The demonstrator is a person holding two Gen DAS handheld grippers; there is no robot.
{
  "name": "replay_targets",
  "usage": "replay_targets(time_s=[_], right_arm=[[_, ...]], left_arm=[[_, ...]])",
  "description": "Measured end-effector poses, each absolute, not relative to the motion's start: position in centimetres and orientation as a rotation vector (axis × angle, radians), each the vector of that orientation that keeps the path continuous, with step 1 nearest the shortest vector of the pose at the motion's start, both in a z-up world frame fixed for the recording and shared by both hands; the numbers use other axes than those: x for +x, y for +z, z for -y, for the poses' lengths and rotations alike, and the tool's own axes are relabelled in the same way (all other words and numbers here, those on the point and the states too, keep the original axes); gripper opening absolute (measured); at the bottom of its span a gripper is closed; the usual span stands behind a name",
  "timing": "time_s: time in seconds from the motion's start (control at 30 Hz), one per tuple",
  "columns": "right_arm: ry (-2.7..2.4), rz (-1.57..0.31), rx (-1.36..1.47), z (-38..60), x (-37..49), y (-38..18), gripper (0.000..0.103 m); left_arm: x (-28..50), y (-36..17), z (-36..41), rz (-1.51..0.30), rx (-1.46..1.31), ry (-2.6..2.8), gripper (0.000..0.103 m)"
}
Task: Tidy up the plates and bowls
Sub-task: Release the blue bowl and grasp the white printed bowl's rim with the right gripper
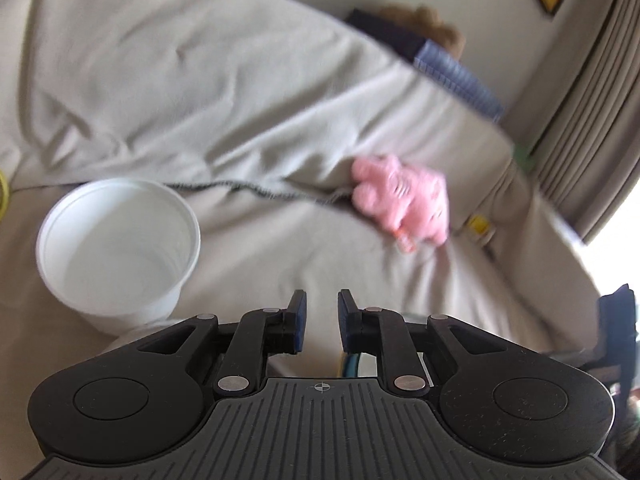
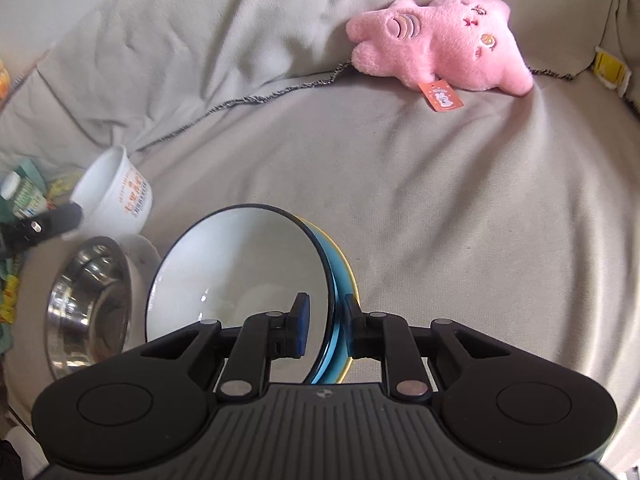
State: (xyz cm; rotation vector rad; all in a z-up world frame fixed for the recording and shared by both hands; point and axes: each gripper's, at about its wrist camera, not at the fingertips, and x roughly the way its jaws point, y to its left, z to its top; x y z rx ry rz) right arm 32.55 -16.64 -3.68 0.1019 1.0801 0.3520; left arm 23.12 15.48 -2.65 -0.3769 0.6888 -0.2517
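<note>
The right tool [image 2: 325, 320] is clamped on the rim of a blue-edged bowl [image 2: 240, 272], one pad inside the white basin and one outside. This grip tips the bowl on edge, with yellow and blue rims nested behind it, probably so the stack can be carried as one. Left of that bowl, touching or nearly so, a steel bowl [image 2: 90, 300] leans against a white dish [image 2: 142, 260]. Beyond them stands a printed white cup-shaped bowl [image 2: 116, 196], with the left tool's fingertip [image 2: 60, 220] at its near side.

In its own view the left tool [image 1: 322, 312] holds nothing; a narrow gap shows between its pads, and the white bowl [image 1: 120, 248] stands just left of it.

Everything rests on a beige sofa [image 2: 440, 240], soft and creased. A pink plush toy [image 2: 444, 48] lies well beyond the blue-edged bowl, against the backrest. A curtain [image 1: 592, 100] hangs at the right.
</note>
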Motion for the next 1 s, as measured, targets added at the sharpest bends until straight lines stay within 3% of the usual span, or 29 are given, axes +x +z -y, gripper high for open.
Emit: replay_targets(time_s=[0.2, 0.27, 0.37, 0.43, 0.47, 0.67, 0.9, 0.97, 1.0], right_arm=[[0.231, -1.072, -0.095, 13.4, 33.0, -0.7, 0.019], [0.204, -1.038, -0.127, 11.6, 34.1, 1.2, 0.024], [0.202, -1.003, -0.118, 7.7, 36.0, 3.4, 0.038], [0.278, -0.995, -0.072, 4.3, 37.0, 4.2, 0.061], [0.322, -0.995, -0.046, 2.5, 37.4, 4.3, 0.064], [0.373, -1.033, -0.010, -8.5, 38.8, 1.1, 0.065], [0.271, -1.145, 0.000, -12.1, 40.8, -3.9, 0.065], [0.250, -1.173, 0.014, -11.8, 41.1, -5.1, 0.061], [0.252, -1.189, 0.028, -11.6, 41.3, -5.6, 0.051]], left_arm=[[21.6, -2.0, -26.3, -0.594, -0.549, -0.166, 0.019], [21.0, -2.4, -30.2, -0.569, -0.611, -0.051, 0.019], [21.2, -4.0, -33.7, -0.553, -0.688, 0.111, 0.019], [21.8, -5.1, -34.7, -0.566, -0.738, 0.149, 0.019], [22.1, -5.5, -34.6, -0.573, -0.751, 0.150, 0.020], [24.0, -6.8, -32.0, -0.649, -0.592, 0.161, 0.020], [26.2, -9.3, -31.3, -0.762, -0.526, 0.218, 0.025], [26.5, -9.8, -31.4, -0.778, -0.546, 0.207, 0.025], [26.8, -10.0, -31.3, -0.786, -0.556, 0.195, 0.026]])
